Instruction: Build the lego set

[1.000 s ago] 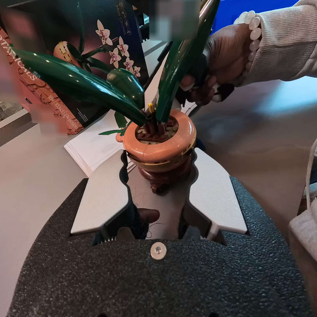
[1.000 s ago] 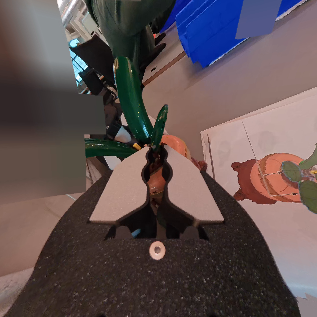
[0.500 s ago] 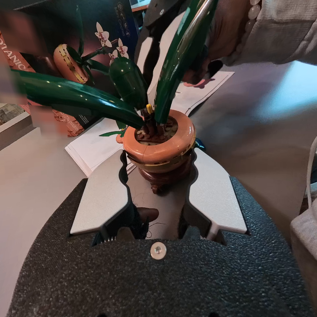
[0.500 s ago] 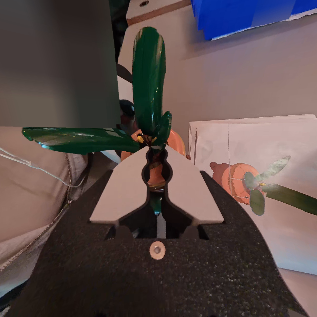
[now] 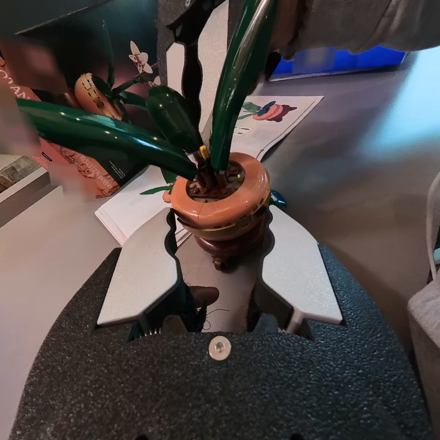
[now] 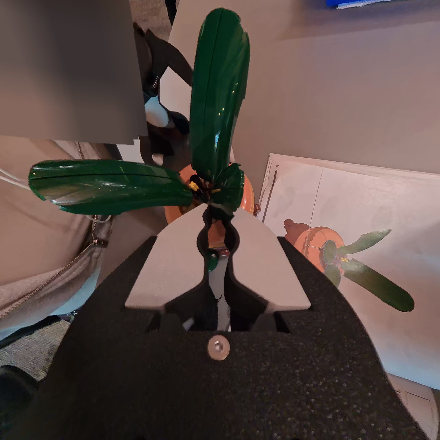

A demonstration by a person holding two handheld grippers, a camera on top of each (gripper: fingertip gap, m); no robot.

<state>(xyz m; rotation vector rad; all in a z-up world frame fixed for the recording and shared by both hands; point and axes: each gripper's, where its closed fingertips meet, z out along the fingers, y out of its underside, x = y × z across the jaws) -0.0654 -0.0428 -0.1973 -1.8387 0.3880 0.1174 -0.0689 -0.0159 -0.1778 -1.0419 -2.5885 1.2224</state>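
A lego orchid pot point(image 5: 221, 209), terracotta on a brown base, stands on the grey table with two long dark green leaves point(image 5: 107, 135) point(image 5: 233, 90) and a small leaf point(image 5: 171, 116). My left gripper point(image 5: 220, 212) has its fingers against both sides of the pot and holds it. From above, the right wrist view shows the pot rim point(image 6: 247, 192), the long leaves point(image 6: 107, 185) point(image 6: 219, 95) and the small leaf point(image 6: 228, 190). My right gripper point(image 6: 217, 209) is shut on the base of the small leaf. It also shows at the top of the left wrist view point(image 5: 190, 59), its tips hidden behind the leaves.
The open instruction booklet point(image 5: 273, 123) lies behind the pot and to its right in the right wrist view point(image 6: 357, 202). The set's box point(image 5: 71, 166) stands at the back left. A small teal piece point(image 5: 277, 198) lies beside the pot. A blue bin point(image 5: 357, 62) is far back. The left gripper's tips are roughly 4 cm from the right gripper's.
My right gripper has swung up over the plant with the small leaf, so it now looks down on the pot. My left gripper stays on the pot.
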